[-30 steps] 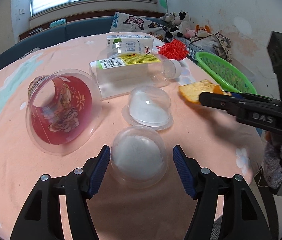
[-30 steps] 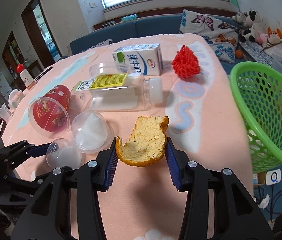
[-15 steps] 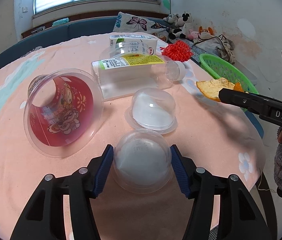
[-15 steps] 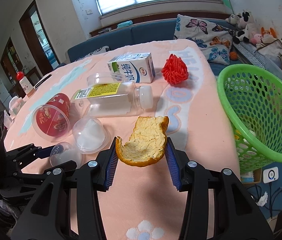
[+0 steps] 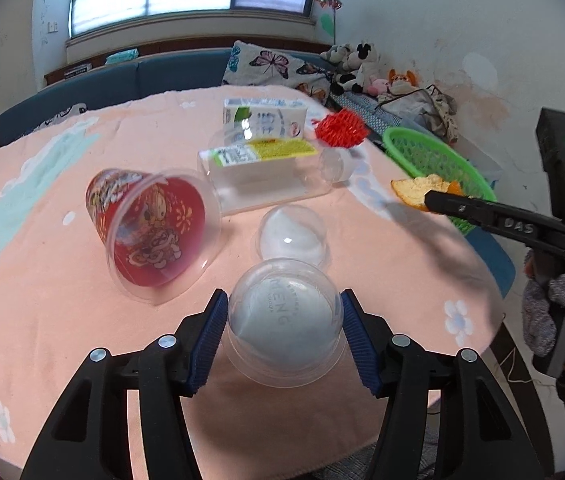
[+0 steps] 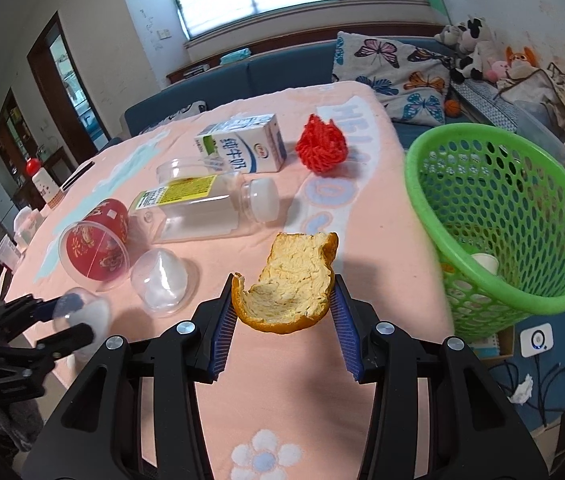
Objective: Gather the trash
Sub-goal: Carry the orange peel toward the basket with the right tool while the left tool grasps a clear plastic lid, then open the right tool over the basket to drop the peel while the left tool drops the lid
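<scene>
Orange peel (image 6: pixel 288 284) is pinched in my right claw (image 6: pixel 284 312) — the green basket (image 6: pixel 498 216) sits just right of it, mouth up; my left claw (image 5: pixel 282 320) clamps a clear dome lid (image 5: pixel 282 320).

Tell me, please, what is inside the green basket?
Through the green basket opening, a white paper cup lies near the bottom, with something pale beside it. The near wall covers the rest of the bottom, so other contents cannot be seen.

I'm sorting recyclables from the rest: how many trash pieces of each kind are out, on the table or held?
Clear plastic dome cups: 2
Red printed plastic cup: 1
Clear plastic bottle: 1
Milk carton: 1
Red mesh ball: 1
Orange peel: 1
Total: 7
</scene>
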The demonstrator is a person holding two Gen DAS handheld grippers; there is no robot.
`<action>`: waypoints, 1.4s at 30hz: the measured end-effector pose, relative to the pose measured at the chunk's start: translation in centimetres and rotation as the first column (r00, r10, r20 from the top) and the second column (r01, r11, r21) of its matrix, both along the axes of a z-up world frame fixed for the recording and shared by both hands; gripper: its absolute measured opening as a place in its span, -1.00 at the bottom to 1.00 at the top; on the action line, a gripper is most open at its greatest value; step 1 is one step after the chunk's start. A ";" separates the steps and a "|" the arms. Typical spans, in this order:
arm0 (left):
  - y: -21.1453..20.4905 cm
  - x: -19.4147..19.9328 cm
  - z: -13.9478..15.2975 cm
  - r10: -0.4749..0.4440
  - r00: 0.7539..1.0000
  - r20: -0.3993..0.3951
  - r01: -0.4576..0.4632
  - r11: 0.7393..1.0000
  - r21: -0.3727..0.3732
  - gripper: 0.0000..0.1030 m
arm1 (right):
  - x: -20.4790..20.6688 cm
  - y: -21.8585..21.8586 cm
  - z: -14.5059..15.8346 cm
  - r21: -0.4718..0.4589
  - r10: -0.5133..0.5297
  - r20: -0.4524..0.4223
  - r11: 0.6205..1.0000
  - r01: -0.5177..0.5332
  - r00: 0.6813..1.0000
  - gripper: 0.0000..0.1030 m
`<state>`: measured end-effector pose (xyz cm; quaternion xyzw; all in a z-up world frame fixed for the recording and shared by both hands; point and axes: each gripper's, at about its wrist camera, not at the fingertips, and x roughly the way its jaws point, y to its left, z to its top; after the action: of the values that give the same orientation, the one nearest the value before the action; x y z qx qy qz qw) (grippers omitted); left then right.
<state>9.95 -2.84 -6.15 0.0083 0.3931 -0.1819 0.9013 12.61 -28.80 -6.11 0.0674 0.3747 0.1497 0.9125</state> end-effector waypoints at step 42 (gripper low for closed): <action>-19.4 11.0 8.1 -0.258 0.956 0.141 0.260 0.966 0.005 0.08 | 3.8 -18.1 -0.3 -0.001 -0.353 -0.011 0.936 0.353 0.936 0.09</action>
<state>20.96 -22.19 1.91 0.0661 0.3230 -0.3001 0.8951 16.45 -46.88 -6.41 0.1347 0.3617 -0.0164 0.9224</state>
